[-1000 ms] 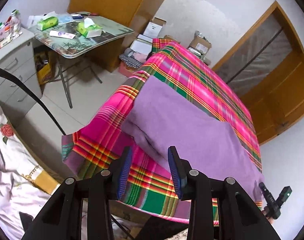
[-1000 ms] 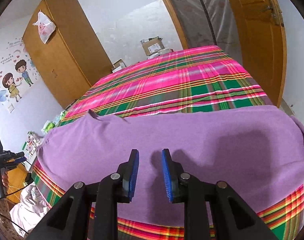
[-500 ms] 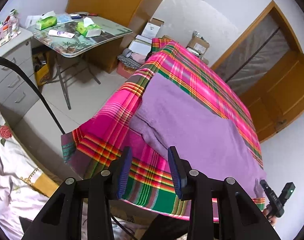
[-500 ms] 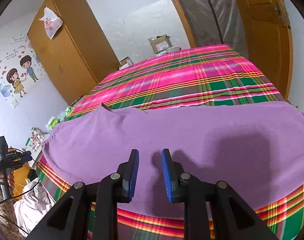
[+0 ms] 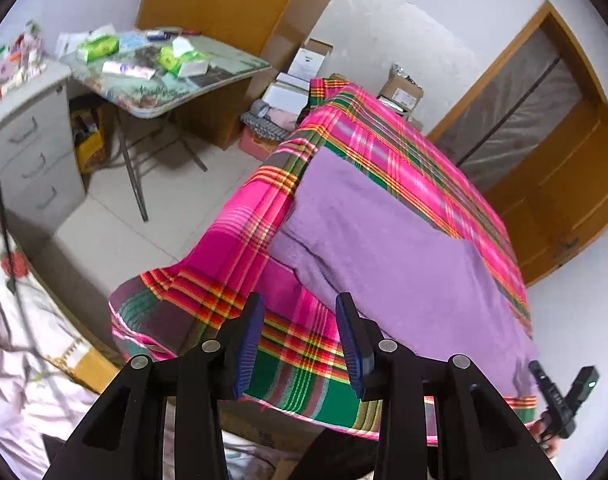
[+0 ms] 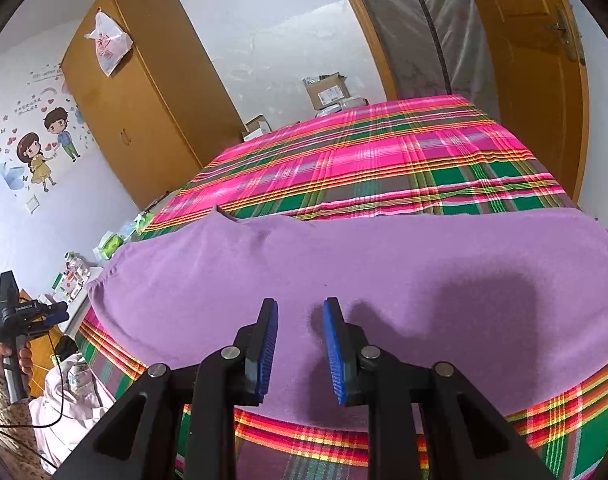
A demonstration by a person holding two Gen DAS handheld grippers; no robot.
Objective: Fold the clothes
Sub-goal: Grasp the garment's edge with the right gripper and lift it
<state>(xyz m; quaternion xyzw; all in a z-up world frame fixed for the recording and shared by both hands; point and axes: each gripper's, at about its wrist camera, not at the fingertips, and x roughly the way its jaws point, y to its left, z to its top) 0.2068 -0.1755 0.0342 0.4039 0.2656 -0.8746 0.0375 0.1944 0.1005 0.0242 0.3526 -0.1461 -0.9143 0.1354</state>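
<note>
A purple garment (image 6: 383, 280) lies spread flat along the near edge of the plaid-covered bed (image 6: 383, 152); your right tongs (image 6: 300, 344) hover above it, blue pads parted and empty; your left tongs (image 5: 300, 344) hang spread over the bed's corner, gripping nothing, beside a cluttered bench (image 5: 224, 76).

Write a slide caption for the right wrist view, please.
Right gripper, jaws open and empty, poised over a folded purple garment lying on a pink plaid bedspread.
</note>
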